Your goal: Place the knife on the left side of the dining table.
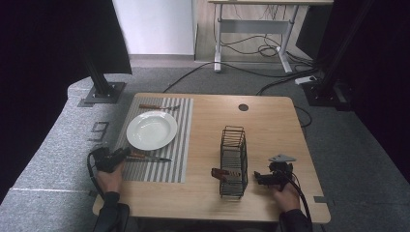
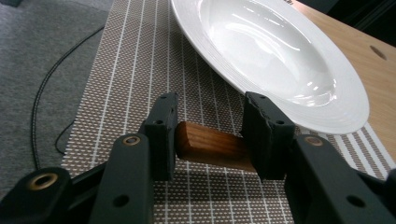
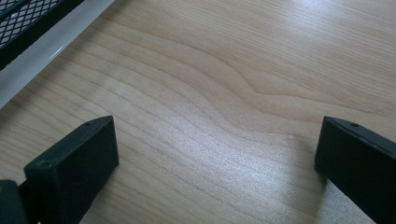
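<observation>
Black jaws of the left gripper are seen in the high view at the near-left edge of the grey striped woven placemat, set around the wooden handle of a table knife that lies on the mat just in front of the white round ceramic plate. The knife's metal blade points toward the middle of the light wooden table. A second wooden-handled utensil lies on the mat beyond the plate. Right of the mat a black wire rack stands upright, with a brown-handled item sticking out of its near-left side. The right gripper is held low beside the rack's right side, well apart from the knife.

From the left gripper view, the gripper is seen partly closed, its jaws standing on either side of the rounded brown handle end. Both pads appear to lie against the wood, though whether they press on it cannot be told. The plate's rim lies just behind the jaws, and the mat is under the handle.

From the right gripper view, the gripper is spread wide with nothing between the jaws; bare table is under it, and the rack's black mesh is seen at the upper-left corner.
</observation>
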Demonstrator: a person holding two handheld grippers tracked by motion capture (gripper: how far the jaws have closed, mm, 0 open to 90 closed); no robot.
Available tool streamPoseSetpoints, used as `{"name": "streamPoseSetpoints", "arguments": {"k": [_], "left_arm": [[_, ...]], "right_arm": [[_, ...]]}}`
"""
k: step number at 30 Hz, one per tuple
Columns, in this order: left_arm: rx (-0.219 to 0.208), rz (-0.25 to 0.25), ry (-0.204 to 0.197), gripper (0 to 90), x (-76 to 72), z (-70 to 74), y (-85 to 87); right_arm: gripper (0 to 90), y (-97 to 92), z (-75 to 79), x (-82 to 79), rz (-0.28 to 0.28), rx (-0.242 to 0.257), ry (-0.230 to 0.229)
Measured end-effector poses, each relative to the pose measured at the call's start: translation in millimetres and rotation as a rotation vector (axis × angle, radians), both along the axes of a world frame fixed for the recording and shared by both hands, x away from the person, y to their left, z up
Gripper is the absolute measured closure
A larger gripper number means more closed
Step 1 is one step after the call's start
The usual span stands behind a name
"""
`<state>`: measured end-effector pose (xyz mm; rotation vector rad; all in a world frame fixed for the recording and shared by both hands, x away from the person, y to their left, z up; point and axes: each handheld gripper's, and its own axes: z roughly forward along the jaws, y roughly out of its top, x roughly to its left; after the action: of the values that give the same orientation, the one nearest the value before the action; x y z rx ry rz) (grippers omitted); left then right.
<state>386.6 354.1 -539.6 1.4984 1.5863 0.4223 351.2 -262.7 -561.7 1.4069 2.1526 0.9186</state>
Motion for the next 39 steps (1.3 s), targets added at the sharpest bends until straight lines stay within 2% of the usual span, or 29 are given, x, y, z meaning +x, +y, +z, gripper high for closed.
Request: {"name": "streamPoseSetpoints", "arguments": {"k": [6,9,18,25,30,33,39], "left_arm": [[0.025,0.0,0.017,56.4,0.8,-0.8,-0.6],[0.057,0.001,0.02,56.1,0.7,0.3,-2.7],[0.103,-0.004,0.041,55.8,2.7,-0.5,-4.4],[0.113,-0.005,0.052,56.5,3.1,-1.5,-3.6],[0.146,-0.005,0.037,54.7,2.3,0.6,-3.7],[0.149,-0.004,0.027,51.6,1.3,2.2,-2.2],[0.172,-0.023,-0.035,37.7,-1.9,15.1,-1.6]], "right_arm": [[0.0,0.0,0.0,0.0,0.0,0.0,0.0],[0.0,0.0,0.0,0.0,0.0,0.0,0.0],[0.0,0.0,0.0,0.0,0.0,0.0,0.0],[0.0,0.0,0.0,0.0,0.0,0.0,0.0],[0.0,0.0,0.0,0.0,0.0,0.0,0.0],[0.0,0.0,0.0,0.0,0.0,0.0,0.0],[0.0,0.0,0.0,0.0,0.0,0.0,0.0]]}}
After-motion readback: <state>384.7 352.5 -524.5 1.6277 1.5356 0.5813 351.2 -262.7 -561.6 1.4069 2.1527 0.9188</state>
